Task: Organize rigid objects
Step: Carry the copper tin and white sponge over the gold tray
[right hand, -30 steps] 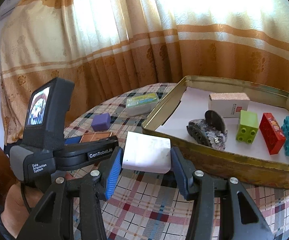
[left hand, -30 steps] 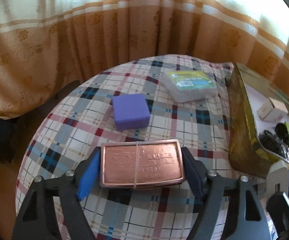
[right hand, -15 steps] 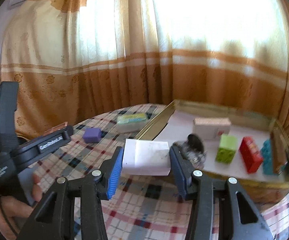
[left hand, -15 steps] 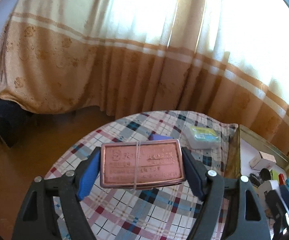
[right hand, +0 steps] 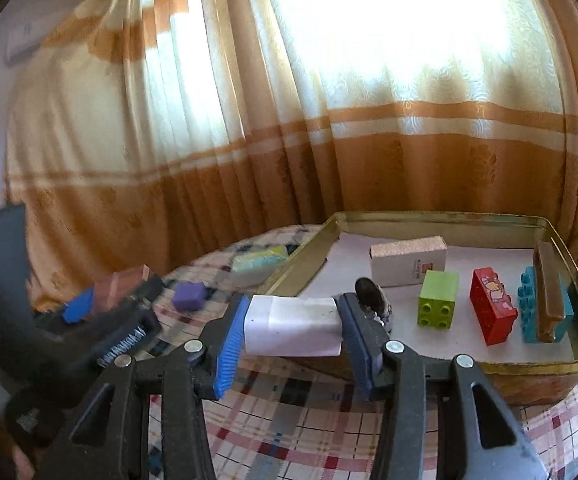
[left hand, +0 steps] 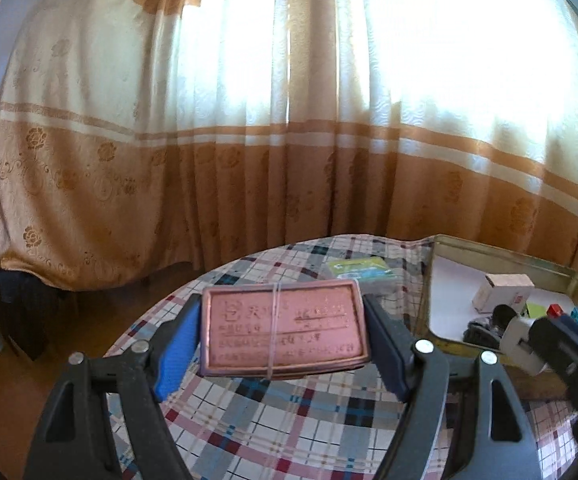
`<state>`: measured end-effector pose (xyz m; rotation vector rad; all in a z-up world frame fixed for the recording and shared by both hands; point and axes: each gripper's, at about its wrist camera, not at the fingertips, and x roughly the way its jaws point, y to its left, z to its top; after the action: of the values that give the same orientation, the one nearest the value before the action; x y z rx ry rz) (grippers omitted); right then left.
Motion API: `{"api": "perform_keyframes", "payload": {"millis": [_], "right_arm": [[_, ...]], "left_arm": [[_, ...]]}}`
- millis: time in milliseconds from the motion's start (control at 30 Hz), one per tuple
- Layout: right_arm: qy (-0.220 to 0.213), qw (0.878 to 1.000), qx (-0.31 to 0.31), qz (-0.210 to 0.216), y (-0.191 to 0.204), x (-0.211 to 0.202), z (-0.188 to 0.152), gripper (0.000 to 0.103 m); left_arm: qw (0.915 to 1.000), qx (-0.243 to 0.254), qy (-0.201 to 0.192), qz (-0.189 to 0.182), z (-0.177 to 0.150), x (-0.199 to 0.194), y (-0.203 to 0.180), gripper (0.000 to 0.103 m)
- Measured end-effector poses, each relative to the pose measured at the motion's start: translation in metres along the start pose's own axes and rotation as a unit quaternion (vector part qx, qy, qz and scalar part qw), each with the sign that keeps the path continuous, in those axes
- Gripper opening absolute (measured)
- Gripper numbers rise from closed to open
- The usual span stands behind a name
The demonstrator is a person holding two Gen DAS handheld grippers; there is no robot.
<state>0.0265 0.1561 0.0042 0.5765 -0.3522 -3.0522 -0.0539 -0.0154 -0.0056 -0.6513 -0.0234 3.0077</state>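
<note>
a copper-coloured tin (left hand: 283, 330), bound by a thin band and embossed with writing too blurred to be read, is clamped between the pads of the left gripper (left hand: 283, 340) and is held clear above the checked tablecloth (left hand: 289, 420). a white block (right hand: 292, 326) is pinched between the pads of the right gripper (right hand: 291, 330), just in front of the near wall of the gold tray (right hand: 429, 218). inside the tray, at two o'clock from the white block, a green brick (right hand: 437, 298), a red brick (right hand: 492, 306) and a teal brick (right hand: 529, 304) are lined up, with a brown bar (right hand: 549, 292) laid against the teal one. a small white box (right hand: 409, 260) with a red label, unreadable, is set behind them, and a dark round object (right hand: 373, 294) is seen just behind the right pad. on the cloth at ten o'clock a purple block (right hand: 188, 296) and a green-topped clear box (right hand: 259, 262) are found. the lettering on the other gripper's body is smeared by blur. a patterned orange curtain (left hand: 249, 140) is hung behind.
</note>
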Motion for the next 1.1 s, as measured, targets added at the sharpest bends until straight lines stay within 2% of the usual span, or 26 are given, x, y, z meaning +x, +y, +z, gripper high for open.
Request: {"api": "perform_keyframes", "payload": {"millis": [167, 533, 667, 1100], "right_arm": [[-0.021, 1.0, -0.004, 0.001, 0.0, -0.012, 0.001, 0.049], [-0.064, 0.994, 0.0, -0.09, -0.029, -0.028, 0.007, 0.049], [-0.076, 0.991, 0.004, -0.111, -0.041, -0.033, 0.011, 0.049], [-0.102, 0.972, 0.001, -0.212, -0.085, -0.038, 0.023, 0.049]], "left_arm": [[0.9999, 0.009, -0.003, -0.011, -0.002, -0.006, -0.01, 0.078], [0.9991, 0.034, -0.001, -0.027, -0.002, -0.008, -0.045, 0.078], [0.9982, 0.042, 0.005, -0.042, -0.001, -0.008, -0.061, 0.078], [0.9935, 0.069, -0.008, -0.091, 0.008, -0.016, -0.121, 0.078]]}}
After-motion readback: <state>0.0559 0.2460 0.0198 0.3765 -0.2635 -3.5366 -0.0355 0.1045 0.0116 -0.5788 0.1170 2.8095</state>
